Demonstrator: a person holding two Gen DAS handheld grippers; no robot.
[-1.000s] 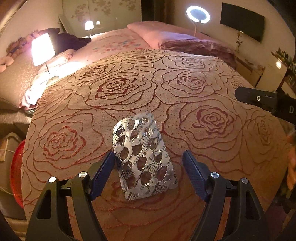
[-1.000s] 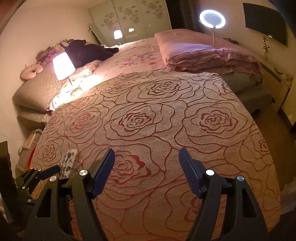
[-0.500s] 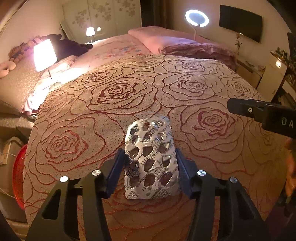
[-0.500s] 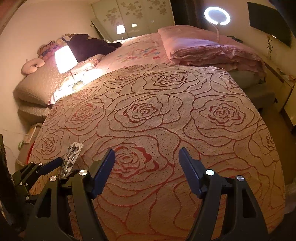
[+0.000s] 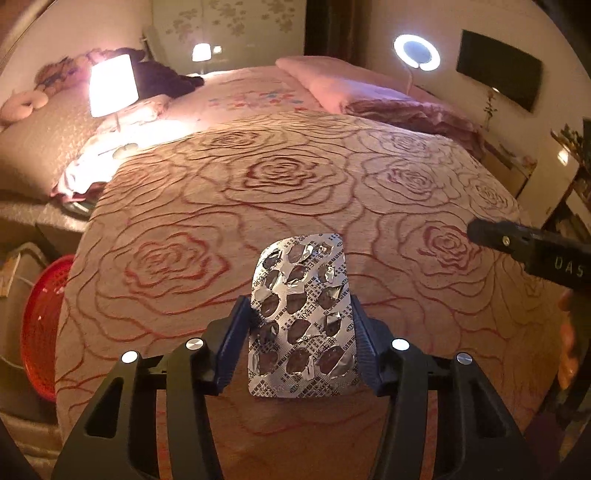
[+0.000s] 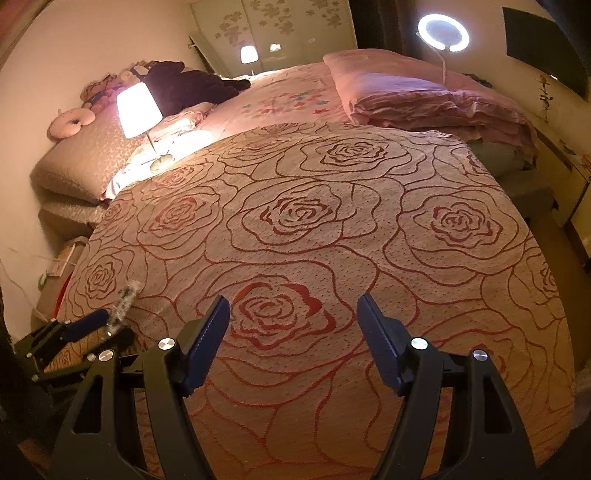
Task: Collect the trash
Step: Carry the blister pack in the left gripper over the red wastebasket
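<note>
My left gripper (image 5: 301,317) is shut on a used silver pill blister pack (image 5: 301,317) and holds it upright over the rose-patterned bedspread (image 5: 288,192). Its blue pads press the pack's two long edges. In the right wrist view the same pack (image 6: 123,306) shows edge-on at the far left, held in the left gripper. My right gripper (image 6: 293,321) is open and empty above a red rose on the bedspread (image 6: 332,229). Part of the right gripper's body (image 5: 532,251) shows at the right of the left wrist view.
A red basket (image 5: 40,325) stands on the floor left of the bed. A lit lamp (image 5: 112,86) stands at the bed's left side. Folded pink bedding (image 6: 424,96) lies at the far right of the bed. A ring light (image 6: 443,33) stands behind it.
My left gripper's jaws closed on the blister pack and lifted it off the bedspread. The right gripper stayed open and shifted slightly.
</note>
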